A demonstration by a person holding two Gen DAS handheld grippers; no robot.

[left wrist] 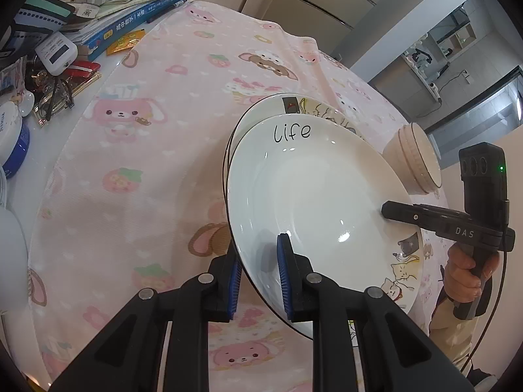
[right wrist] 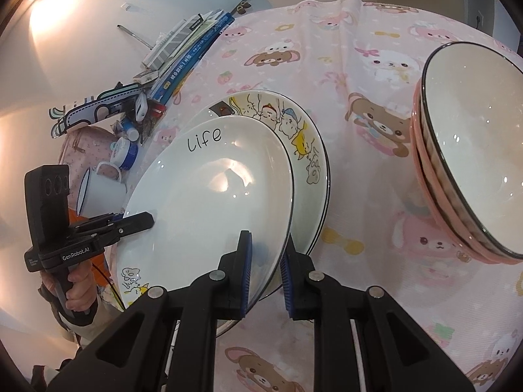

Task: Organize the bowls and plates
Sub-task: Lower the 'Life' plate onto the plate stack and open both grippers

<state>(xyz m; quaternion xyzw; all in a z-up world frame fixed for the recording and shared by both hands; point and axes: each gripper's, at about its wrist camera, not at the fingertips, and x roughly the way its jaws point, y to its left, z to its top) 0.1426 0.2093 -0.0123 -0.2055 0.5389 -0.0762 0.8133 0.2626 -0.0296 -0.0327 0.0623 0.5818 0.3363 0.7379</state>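
A white plate (left wrist: 313, 202) with the word "life" written on it is held up by two grippers, one on each side; the left gripper (left wrist: 260, 277) has its blue fingers (left wrist: 283, 281) squeezed on the plate's near edge, one finger on top and one underneath; the right gripper (right wrist: 266, 281) pinches the other edge the same way, with the rim caught between its blue fingers (right wrist: 245, 277); from the left wrist view the right gripper shows as a black tool reaching in over the plate's rim from the right side, and a hand (left wrist: 464, 277) holds its handle; from the right wrist view the left gripper (right wrist: 137, 222) comes in from the left side, with a hand (right wrist: 76, 289) around its handle too; right under the white plate lies a cartoon plate (right wrist: 304, 150) with cats and little animals drawn round its rim, and it peeks out behind and beside the white one; whether the two plates touch I cannot tell; the cartoon plate sits on a pink cloth (left wrist: 137, 150) with bunnies, bears and strawberries on it, and the cloth covers the table (left wrist: 29, 150); near the plates, on the cloth, is a stack of bowls (right wrist: 464, 176) that are pink outside and white inside with a dark rim; at the far side of the table there is a pile of books (left wrist: 130, 9), a white mug (right wrist: 101, 192), a blue and white jar (right wrist: 126, 152) and other small things.
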